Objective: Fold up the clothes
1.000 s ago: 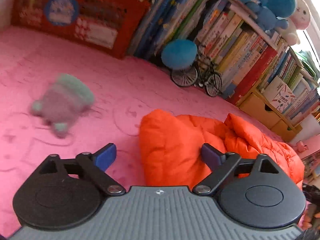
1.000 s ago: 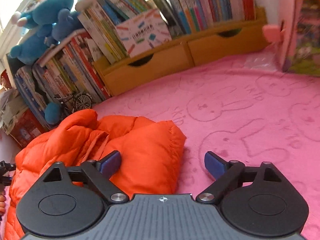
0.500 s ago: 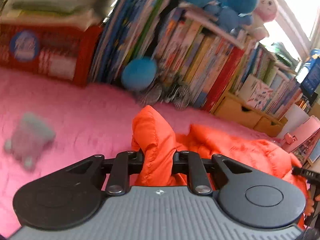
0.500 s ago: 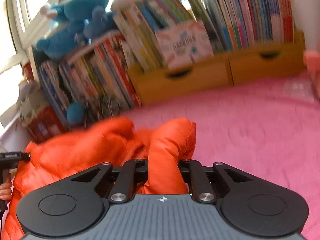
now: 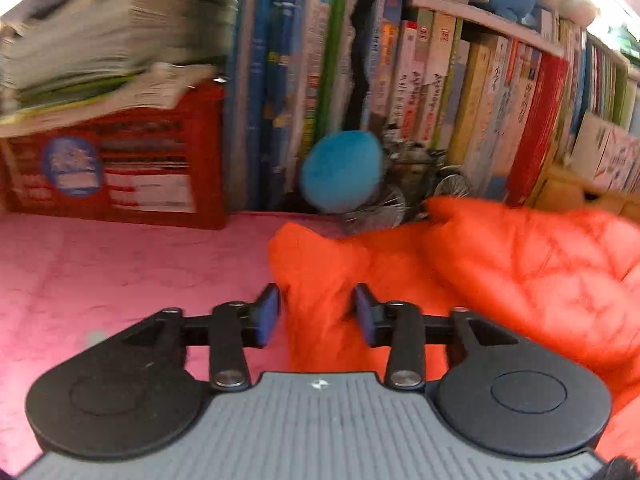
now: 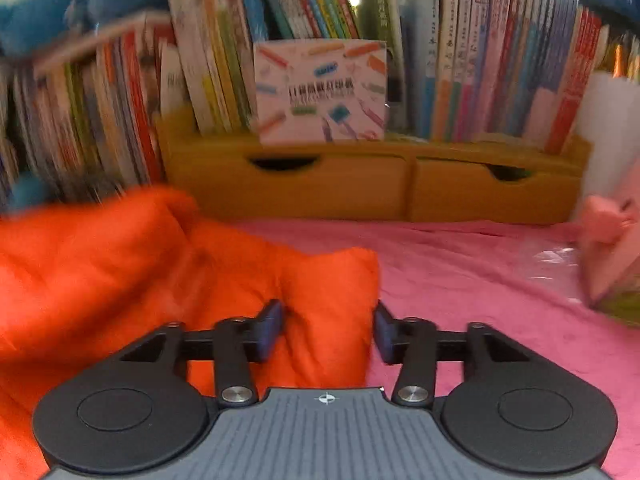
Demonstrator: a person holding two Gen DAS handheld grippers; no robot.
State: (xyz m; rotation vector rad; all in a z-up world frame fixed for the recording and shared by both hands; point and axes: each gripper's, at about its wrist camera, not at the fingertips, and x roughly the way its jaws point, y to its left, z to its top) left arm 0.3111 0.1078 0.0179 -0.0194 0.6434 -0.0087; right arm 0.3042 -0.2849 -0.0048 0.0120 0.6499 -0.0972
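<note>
Both wrist views, fold in progress. I have the left gripper [image 5: 316,314] and the right gripper [image 6: 328,326] each at one end of the near edge of the orange puffer jacket [image 5: 520,280], which lies bunched on the pink blanket [image 5: 120,272] toward its far edge, near the bookshelf [image 6: 400,184]. On each gripper the jaws are opening, a ridge of jacket fabric standing between the blue pads [image 5: 267,312]. In the left view a gap shows at the left pad, while the right pad looks close to the cloth; in the right view the fabric seems to brush both pads, though blur keeps me from telling whether it is pinched.

Step in hand, as I judge it: letting go of the near hem where it has been laid over the jacket's body. The next move calls for drawing both grippers back clear of the cloth without dragging the fold, then finding a new edge.

The left view alone shows the red crate [image 5: 120,168], the blue plush ball [image 5: 340,172] and the toy bicycle [image 5: 420,184] beside the jacket's far end. The right view alone shows the yellow drawers [image 6: 320,188] and a pink object [image 6: 608,256] at the blanket's right edge.
</note>
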